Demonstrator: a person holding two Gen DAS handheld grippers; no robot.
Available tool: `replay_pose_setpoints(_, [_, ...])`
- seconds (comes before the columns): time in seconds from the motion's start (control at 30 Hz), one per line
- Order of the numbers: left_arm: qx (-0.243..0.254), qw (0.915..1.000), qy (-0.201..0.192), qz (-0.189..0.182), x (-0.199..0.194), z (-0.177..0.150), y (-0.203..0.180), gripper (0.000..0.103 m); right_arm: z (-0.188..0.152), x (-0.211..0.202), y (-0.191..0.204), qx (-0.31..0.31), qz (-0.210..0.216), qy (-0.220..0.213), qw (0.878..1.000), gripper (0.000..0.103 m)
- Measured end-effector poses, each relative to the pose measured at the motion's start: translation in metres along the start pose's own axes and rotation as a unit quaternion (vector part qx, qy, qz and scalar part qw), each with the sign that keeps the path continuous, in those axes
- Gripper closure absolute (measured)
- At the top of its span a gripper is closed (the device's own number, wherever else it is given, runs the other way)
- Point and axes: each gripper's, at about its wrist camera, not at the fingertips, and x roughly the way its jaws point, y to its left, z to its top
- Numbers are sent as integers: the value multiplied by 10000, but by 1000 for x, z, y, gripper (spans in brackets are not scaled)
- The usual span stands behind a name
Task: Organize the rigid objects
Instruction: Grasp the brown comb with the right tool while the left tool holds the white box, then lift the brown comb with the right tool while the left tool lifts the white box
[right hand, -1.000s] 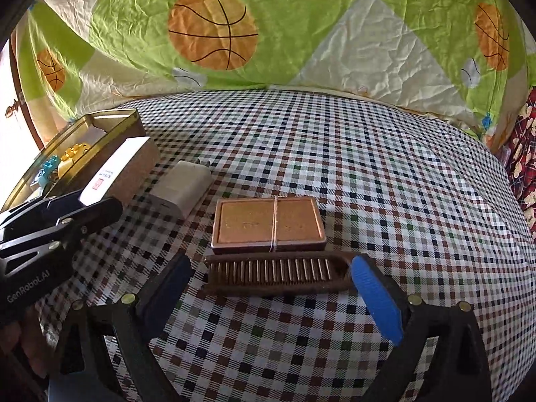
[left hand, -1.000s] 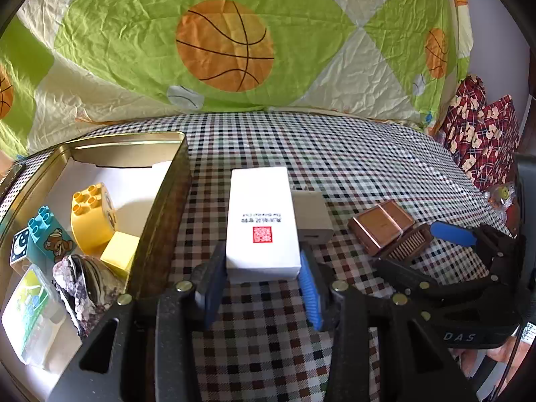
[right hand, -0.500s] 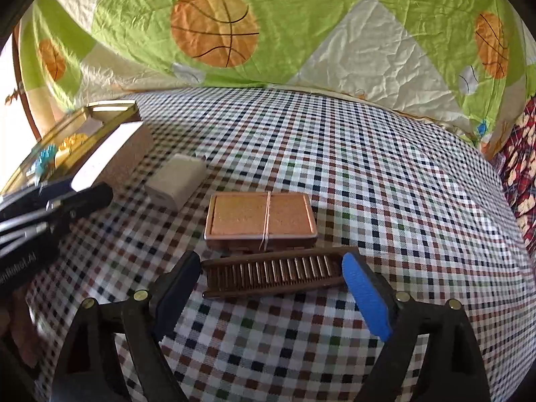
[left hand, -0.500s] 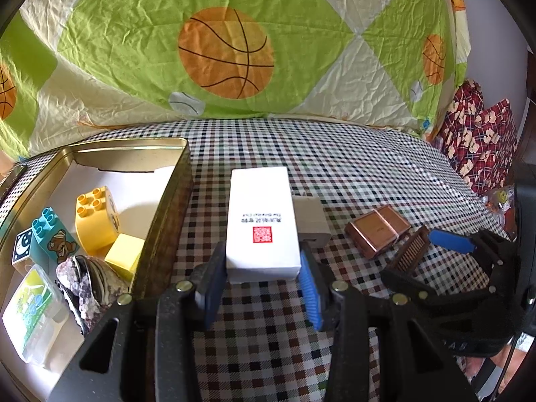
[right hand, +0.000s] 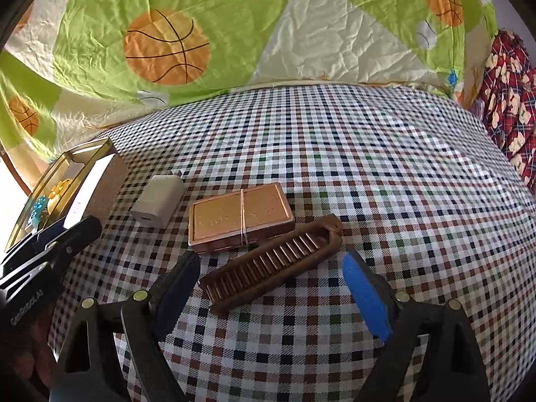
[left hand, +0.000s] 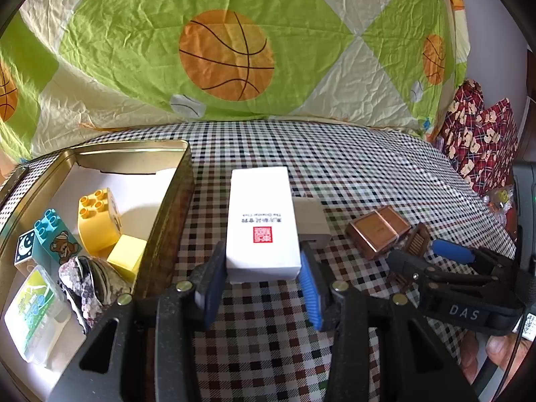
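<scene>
My left gripper is shut on a white box with a red stamp, held just right of the gold tin tray. The box also shows in the right wrist view. My right gripper is open, its pads on either side of a brown comb lying on the checked cloth. It shows in the left wrist view too. A copper case lies just behind the comb, and a white charger lies left of it.
The tray holds a yellow brick, a blue bear brick, a small yellow cube, a shell-like lump and a green-and-white packet. A basketball-print quilt hangs behind. Red patterned fabric lies at the right.
The right wrist view has swung, so the comb now lies slanted between the open pads. The left gripper has lifted slightly with the white box.
</scene>
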Motion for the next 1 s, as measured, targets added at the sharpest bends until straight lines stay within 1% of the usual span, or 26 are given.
replay_pose_setpoints(0.07, [28,10000,-21,1,-1,0,-1,63,1,1,2,-91,-86,35,9999,16])
replay_pose_setpoints(0.1, [47,10000,-32,1,-1,0,-1,63,1,3,1,-122,-71,53,9999,23])
replay_pose_setpoints(0.13, [61,10000,-48,3,-2,-1,-1,63,2,5,0,-159,-119,107,9997,28])
replay_pose_setpoints(0.2, [82,9999,-81,13,-3,-1,-2,63,2,5,0,-292,-274,128,9991,46])
replay_pose_setpoints(0.23, [89,9999,-91,16,-4,-1,-3,63,2,6,-1,-331,-308,128,9989,49])
replay_pose_setpoints(0.3, [98,9999,-96,13,-4,-1,-3,63,0,4,-4,-409,-355,120,9985,61])
replay_pose_setpoints(0.43, [79,9999,-123,-8,-5,-1,-2,63,-3,-4,-9,-481,-293,100,9984,70])
replay_pose_setpoints(0.47, [79,9999,-135,-9,-6,-1,-2,63,-3,-6,-9,-477,-261,90,9985,75])
replay_pose_setpoints(0.53, [87,9998,-167,-12,-7,-2,-3,63,-1,-8,-9,-466,-165,20,9988,76])
replay_pose_setpoints(0.83, [124,9992,-372,13,-16,-3,-4,63,-1,-26,0,-599,-169,-469,9970,76])
replay_pose_setpoints(1.0, [187,9985,-522,47,-22,-4,-7,63,-1,-35,0,-628,-51,-739,9953,76])
